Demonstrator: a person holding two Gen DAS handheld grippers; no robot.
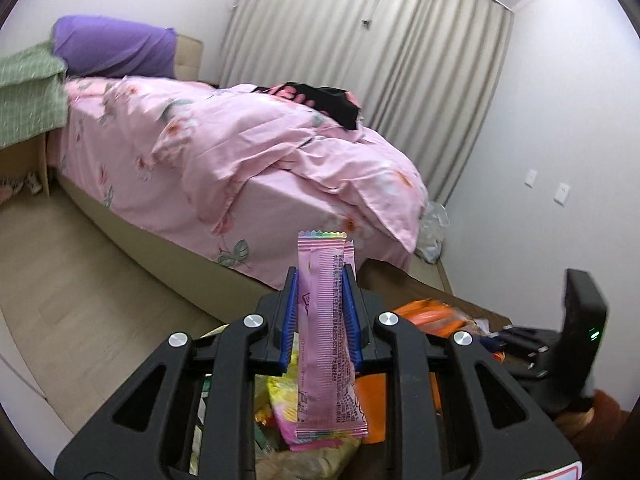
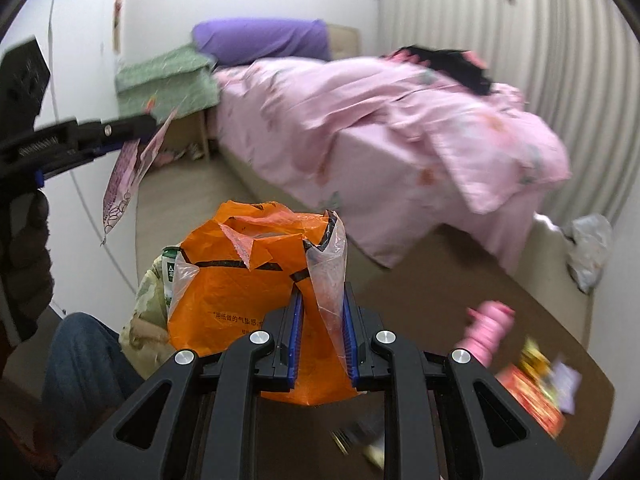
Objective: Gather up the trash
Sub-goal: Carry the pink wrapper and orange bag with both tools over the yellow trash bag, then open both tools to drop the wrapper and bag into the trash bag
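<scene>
Not much writing can be read here. A pink wrapper point(image 1: 326, 320) carries fine print down its side, too small to make out. An orange plastic bag point(image 2: 248, 280) shows a line of Chinese characters near its bottom edge, only partly legible. A green-and-white carton point(image 2: 170, 276) tucked just left of the bag has a small printed mark, unreadable.

The left gripper point(image 1: 320, 280) is clamped shut on the pink wrapper, which is held upright between the blue pads. In the right wrist view the same gripper point(image 2: 148, 124) is seen up and to the left of the bag, wrapper dangling from it. The right gripper point(image 2: 320, 304) is pinched on the bag's clear-and-orange edge, jaws nearly closed around the thin plastic.

The room is a bedroom: white walls, pale wood-look floor point(image 1: 60, 280), and a brown table point(image 2: 420, 292) under the bag. Beyond the bag a bed point(image 1: 240, 152) with a pink floral cover is seen, a purple pillow point(image 1: 116, 48) at its head and a black-and-pink garment point(image 1: 324, 100) on top. Beige curtains point(image 1: 360, 40) hang behind the bed.

To the right of the bag, on the table, a pink bottle point(image 2: 488, 332) and a blurred red-and-yellow packet point(image 2: 536, 392) are lying. A crumpled clear plastic bag point(image 2: 588, 248) is sitting by the bed's foot. A jeans-clad knee point(image 2: 80, 360) is seen lower left of the bag.
</scene>
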